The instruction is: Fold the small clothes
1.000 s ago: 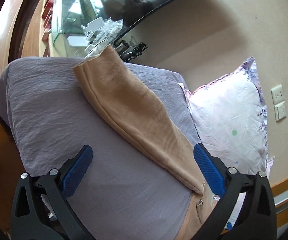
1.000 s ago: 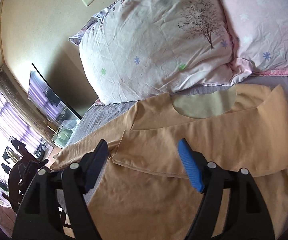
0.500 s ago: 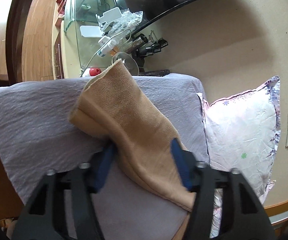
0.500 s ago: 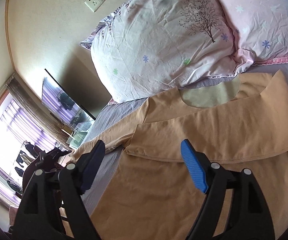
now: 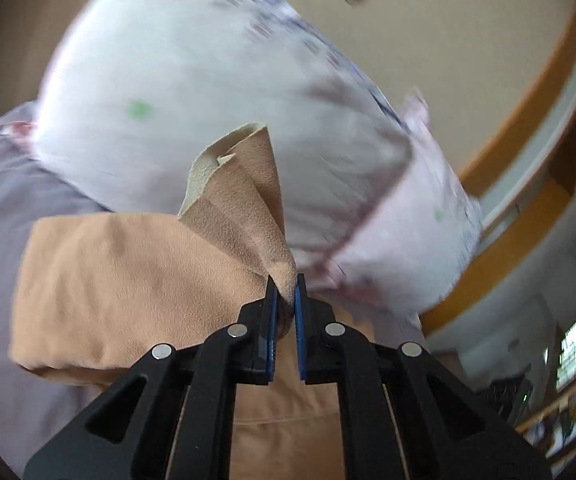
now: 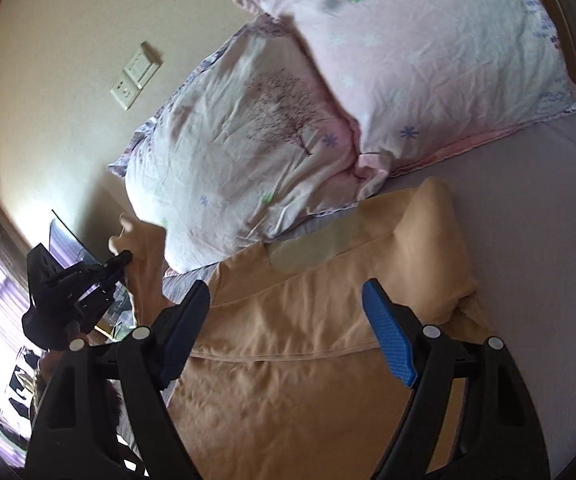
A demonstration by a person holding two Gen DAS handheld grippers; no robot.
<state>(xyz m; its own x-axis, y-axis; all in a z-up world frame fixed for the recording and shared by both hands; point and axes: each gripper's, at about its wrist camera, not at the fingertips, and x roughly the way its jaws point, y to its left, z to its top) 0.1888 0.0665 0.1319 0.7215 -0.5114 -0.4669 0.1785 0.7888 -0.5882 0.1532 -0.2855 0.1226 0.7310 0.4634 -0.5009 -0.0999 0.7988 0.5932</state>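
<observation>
Left side first. Left gripper (image 5: 284,300) has gone from wide open over the bed a second ago to closed down on the sleeve (image 5: 244,216) of the tan shirt (image 6: 307,344); blue pads nearly meet with a pinch of cloth bunched between them. The sleeve, which lay flat along the grey sheet (image 5: 0,208) before, is now lifted, its cuff end standing up in front of the white pillow (image 5: 192,92). The left view is blurred, so the gripper reads as swinging. Judgement: the left-sleeve fold is under way, sleeve being carried in over the body.

Centre. The shirt lies on the sheet below the pillows, collar toward them, hem toward the camera; long axis runs from pillows down toward the viewer. One fold already lies across the chest.

Right side. Right gripper (image 6: 291,328) hangs above the shirt's middle, jaws spread wide, nothing between them, much as before. Pink pillow (image 6: 439,48) sits farther right, overlapping the white one.
</observation>
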